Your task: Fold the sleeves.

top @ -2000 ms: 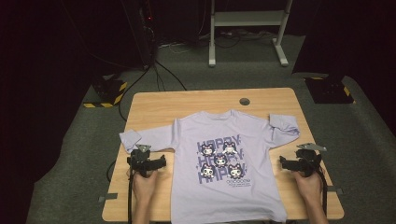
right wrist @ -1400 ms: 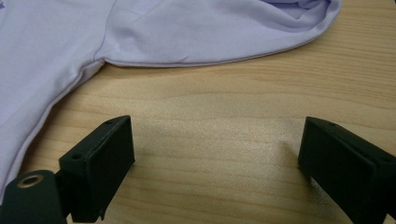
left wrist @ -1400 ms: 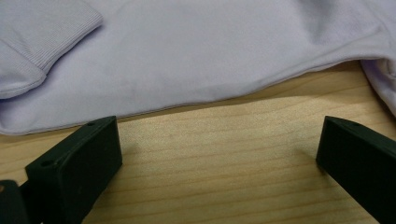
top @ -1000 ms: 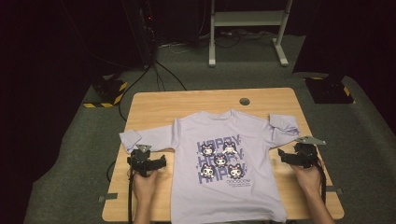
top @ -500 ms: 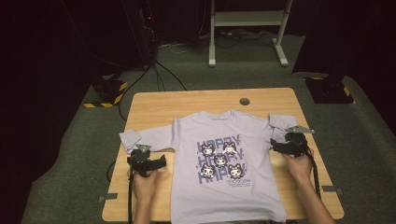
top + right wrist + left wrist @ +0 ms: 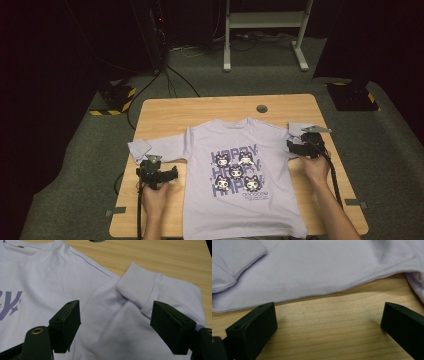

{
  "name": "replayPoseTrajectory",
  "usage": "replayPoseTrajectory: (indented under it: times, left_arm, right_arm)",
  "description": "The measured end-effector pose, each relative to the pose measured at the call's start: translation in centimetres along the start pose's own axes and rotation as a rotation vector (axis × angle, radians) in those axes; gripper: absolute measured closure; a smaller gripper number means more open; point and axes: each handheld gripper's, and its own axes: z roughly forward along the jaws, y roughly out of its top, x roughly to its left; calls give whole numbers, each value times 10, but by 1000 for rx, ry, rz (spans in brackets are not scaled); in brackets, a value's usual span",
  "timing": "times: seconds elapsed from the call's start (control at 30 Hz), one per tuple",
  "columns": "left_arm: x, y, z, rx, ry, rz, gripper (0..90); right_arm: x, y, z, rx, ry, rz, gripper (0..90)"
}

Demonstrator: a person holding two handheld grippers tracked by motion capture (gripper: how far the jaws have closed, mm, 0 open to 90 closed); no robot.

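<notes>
A lilac T-shirt (image 6: 240, 170) with a purple cartoon print lies flat, front up, on the wooden table (image 6: 200, 107). Its left sleeve (image 6: 145, 147) is spread out with the cuff folded over; the right sleeve (image 6: 150, 290) is folded back on itself. My left gripper (image 6: 159, 175) rests on bare wood just below the left sleeve (image 6: 287, 277), jaws wide open and empty. My right gripper (image 6: 302, 145) hovers over the folded right sleeve, jaws open on either side of it in the right gripper view, holding nothing.
A round cable hole (image 6: 261, 108) sits near the table's far edge. Beyond the table stand a white frame's legs (image 6: 227, 55), black cables (image 6: 175, 80) and yellow-black striped floor plates (image 6: 115, 97). Bare wood runs along the far side.
My right gripper has moved forward and inward, from the bare table beside the shirt's hem up to the folded right sleeve. The left gripper has stayed put.
</notes>
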Motion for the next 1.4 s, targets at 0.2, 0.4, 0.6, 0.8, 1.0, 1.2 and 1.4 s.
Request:
replayPoseTrajectory:
  times: [0.2, 0.4, 0.6, 0.8, 1.0, 1.2, 1.4]
  left_arm:
    - [0, 0, 0, 0, 0, 0, 7]
    - [0, 0, 0, 0, 0, 0, 7]
    - [0, 0, 0, 0, 0, 0, 7]
    - [0, 0, 0, 0, 0, 0, 7]
    - [0, 0, 0, 0, 0, 0, 7]
    - [0, 0, 0, 0, 0, 0, 7]
    - [0, 0, 0, 0, 0, 0, 7]
  right_arm:
    - [-3, 5, 8, 6, -11, 10, 237]
    - [-6, 12, 13, -18, -36, 13, 263]
    - [-9, 21, 25, -3, -71, 9, 288]
    - [-10, 22, 38, 49, -92, 5, 278]
    - [-6, 26, 49, 41, -119, -6, 373]
    - [-10, 19, 57, 66, -100, -15, 586]
    - [-14, 20, 56, 51, -57, -5, 816]
